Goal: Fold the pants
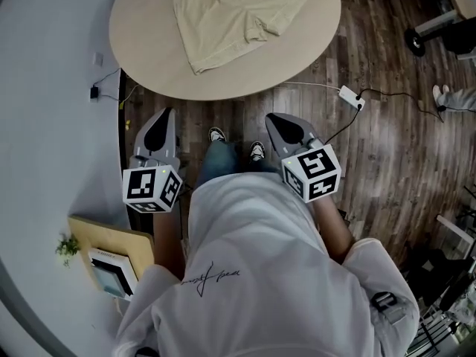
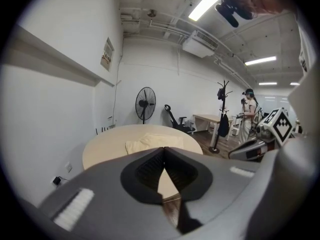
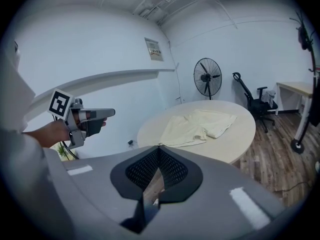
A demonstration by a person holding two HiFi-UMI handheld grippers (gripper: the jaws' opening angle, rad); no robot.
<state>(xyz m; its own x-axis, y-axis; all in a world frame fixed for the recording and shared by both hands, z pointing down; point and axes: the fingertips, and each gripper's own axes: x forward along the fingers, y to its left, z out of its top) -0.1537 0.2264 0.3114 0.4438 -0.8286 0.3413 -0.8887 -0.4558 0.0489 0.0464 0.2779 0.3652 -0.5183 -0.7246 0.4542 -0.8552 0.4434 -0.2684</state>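
Note:
Cream pants lie spread on the round beige table. They also show in the left gripper view and the right gripper view. My left gripper hovers over the wood floor short of the table's near edge, its tips together with nothing between them. My right gripper is held level beside it, also short of the table, its jaws shut and empty. Each gripper sees the other: the right gripper and the left gripper.
A white power strip with cables lies on the floor by the table's right edge. The grey wall runs along the left, with a wooden shelf near my left elbow. Behind the table stand a fan, a coat rack and another person.

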